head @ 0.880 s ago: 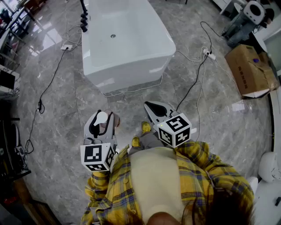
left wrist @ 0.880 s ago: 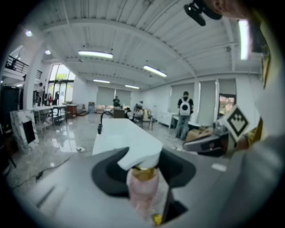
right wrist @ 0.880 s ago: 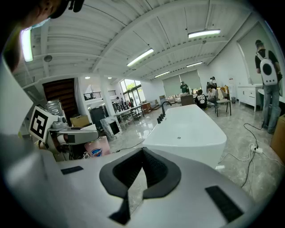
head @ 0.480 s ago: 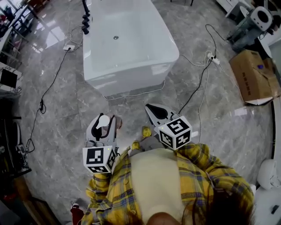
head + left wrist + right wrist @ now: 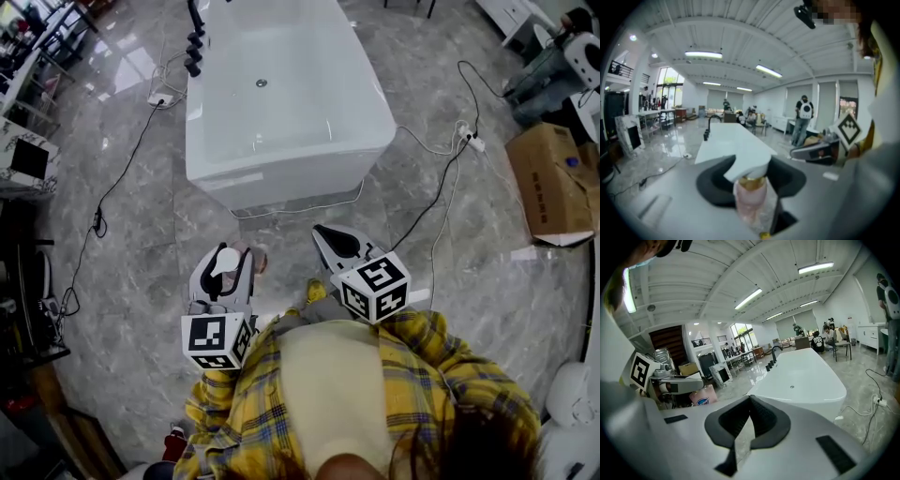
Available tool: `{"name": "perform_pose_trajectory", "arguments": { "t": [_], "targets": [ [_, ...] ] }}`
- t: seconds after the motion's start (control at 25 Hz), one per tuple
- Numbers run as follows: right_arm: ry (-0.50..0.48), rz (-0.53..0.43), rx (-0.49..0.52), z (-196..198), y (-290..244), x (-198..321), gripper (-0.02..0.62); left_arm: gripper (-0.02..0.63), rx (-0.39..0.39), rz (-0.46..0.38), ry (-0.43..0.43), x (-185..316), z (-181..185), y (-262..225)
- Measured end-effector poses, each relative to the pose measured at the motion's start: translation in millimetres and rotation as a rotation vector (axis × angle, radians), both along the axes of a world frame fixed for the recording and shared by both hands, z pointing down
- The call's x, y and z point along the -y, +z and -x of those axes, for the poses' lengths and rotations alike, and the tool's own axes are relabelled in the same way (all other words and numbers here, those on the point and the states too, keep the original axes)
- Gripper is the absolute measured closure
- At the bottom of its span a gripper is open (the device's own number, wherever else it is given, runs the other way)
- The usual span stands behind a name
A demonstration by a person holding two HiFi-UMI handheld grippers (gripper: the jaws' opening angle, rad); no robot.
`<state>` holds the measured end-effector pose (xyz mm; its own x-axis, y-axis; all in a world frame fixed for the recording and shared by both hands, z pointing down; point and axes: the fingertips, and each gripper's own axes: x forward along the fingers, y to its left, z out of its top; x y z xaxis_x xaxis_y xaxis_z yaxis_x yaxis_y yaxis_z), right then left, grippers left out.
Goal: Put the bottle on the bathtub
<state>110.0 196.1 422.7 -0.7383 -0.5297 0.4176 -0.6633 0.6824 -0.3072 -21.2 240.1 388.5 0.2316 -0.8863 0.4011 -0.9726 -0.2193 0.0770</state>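
Observation:
A pink bottle (image 5: 249, 262) with a white pump top and gold collar sits between the jaws of my left gripper (image 5: 230, 251), which is shut on it. In the left gripper view the bottle (image 5: 751, 199) fills the gap of that gripper (image 5: 750, 174). My right gripper (image 5: 323, 232) is beside it, shut and holding nothing, its tips meeting (image 5: 750, 399). From the right gripper view the bottle (image 5: 704, 397) shows at the left. The white bathtub (image 5: 291, 176) stands on the floor just ahead of both grippers, also seen as the bathtub (image 5: 725, 142) and bathtub (image 5: 806, 380).
A black faucet (image 5: 195, 42) stands at the tub's far left corner. Cables and a power strip (image 5: 472, 142) lie on the marble floor to the right, near a cardboard box (image 5: 553, 178). Shelving lines the left edge. People (image 5: 804, 119) stand in the distance.
The bathtub has slid down in the head view and lies closer to the grippers. Both grippers keep their pose, the left still shut on the bottle.

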Motion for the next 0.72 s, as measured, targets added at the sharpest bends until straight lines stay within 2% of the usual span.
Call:
{"name": "perform_pose_trajectory", "arguments": {
  "t": [0.72],
  "targets": [
    [-0.009,-0.01,-0.018,-6.6,3.3,41.5,0.583,0.42,0.007,-0.012,-0.024,55.7,3.6,-2.4]
  ]
}}
